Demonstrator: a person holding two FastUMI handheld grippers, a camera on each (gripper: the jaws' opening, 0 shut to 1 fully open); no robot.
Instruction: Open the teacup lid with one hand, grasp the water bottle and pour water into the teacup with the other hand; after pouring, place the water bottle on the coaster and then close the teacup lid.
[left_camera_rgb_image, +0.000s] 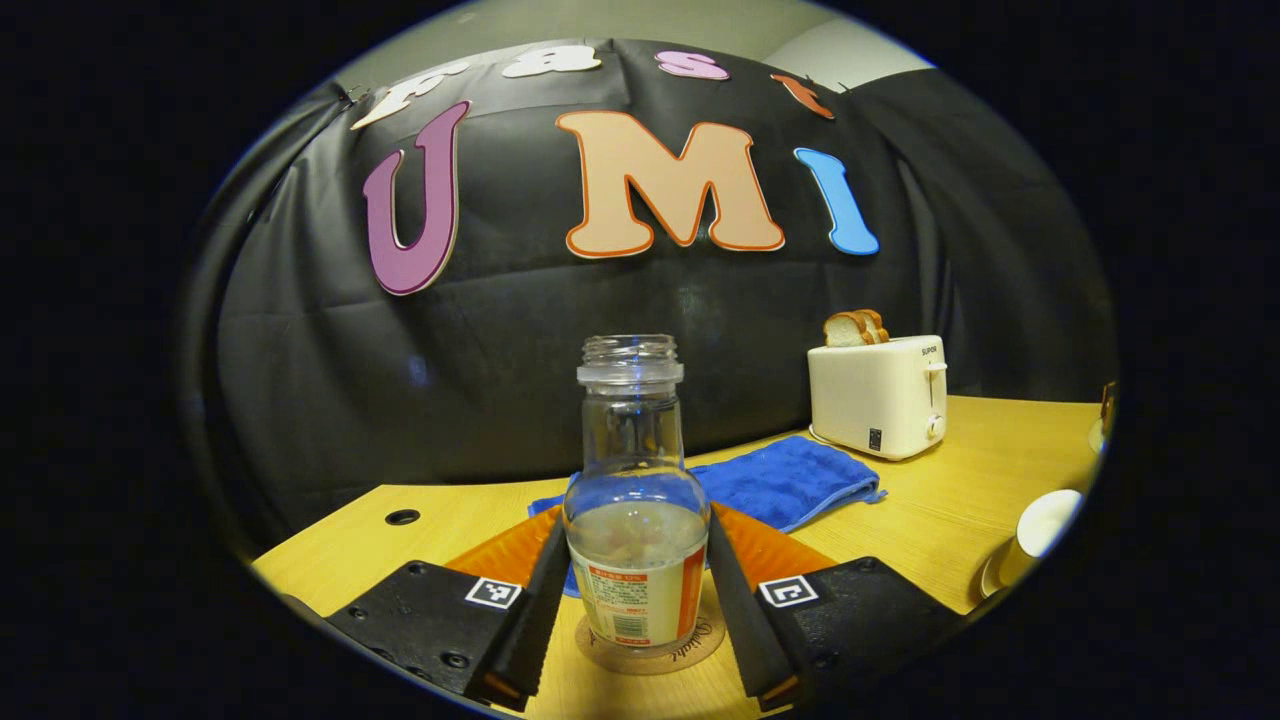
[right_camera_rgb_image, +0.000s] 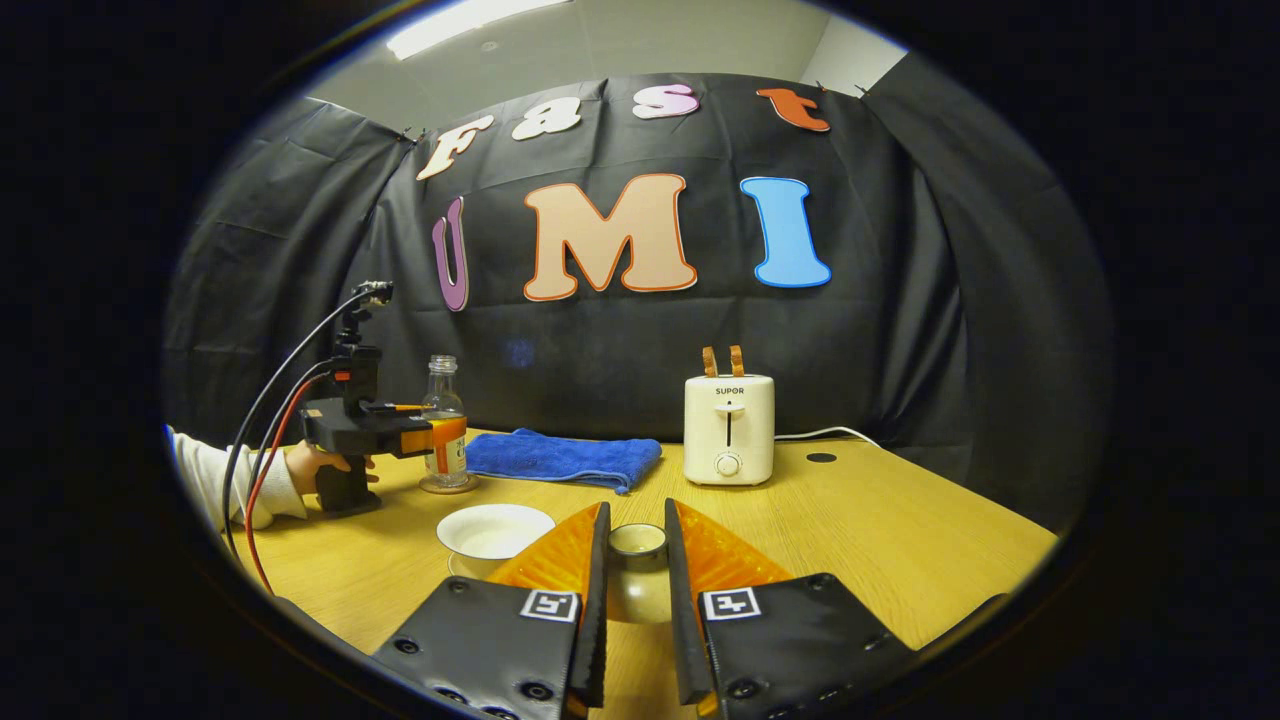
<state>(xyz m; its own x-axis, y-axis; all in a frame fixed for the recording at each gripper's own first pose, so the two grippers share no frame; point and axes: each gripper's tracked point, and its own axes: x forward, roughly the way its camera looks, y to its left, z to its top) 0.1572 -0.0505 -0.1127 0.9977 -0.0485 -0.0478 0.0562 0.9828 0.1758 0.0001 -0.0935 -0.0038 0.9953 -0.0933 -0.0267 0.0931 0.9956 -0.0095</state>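
Note:
A clear glass water bottle (left_camera_rgb_image: 637, 520), uncapped and about a third full, stands upright on a round wooden coaster (left_camera_rgb_image: 650, 650). My left gripper (left_camera_rgb_image: 636, 525) is shut on its lower body, one finger pressing each side. The right gripper view shows that gripper (right_camera_rgb_image: 435, 437) in a hand at the bottle (right_camera_rgb_image: 443, 400). My right gripper (right_camera_rgb_image: 636, 512) is shut on the knob of the white teacup lid (right_camera_rgb_image: 637, 545), held above the table. The open white teacup (right_camera_rgb_image: 495, 528) sits just left of it, and appears again at the right edge as the teacup (left_camera_rgb_image: 1040, 528).
A blue towel (right_camera_rgb_image: 565, 457) lies behind the teacup, next to the bottle. A white toaster (right_camera_rgb_image: 729, 428) with bread slices stands at the back, its cord running right. The person's sleeve (right_camera_rgb_image: 215, 485) rests at the table's left edge. The wooden table (right_camera_rgb_image: 900, 530) stretches right.

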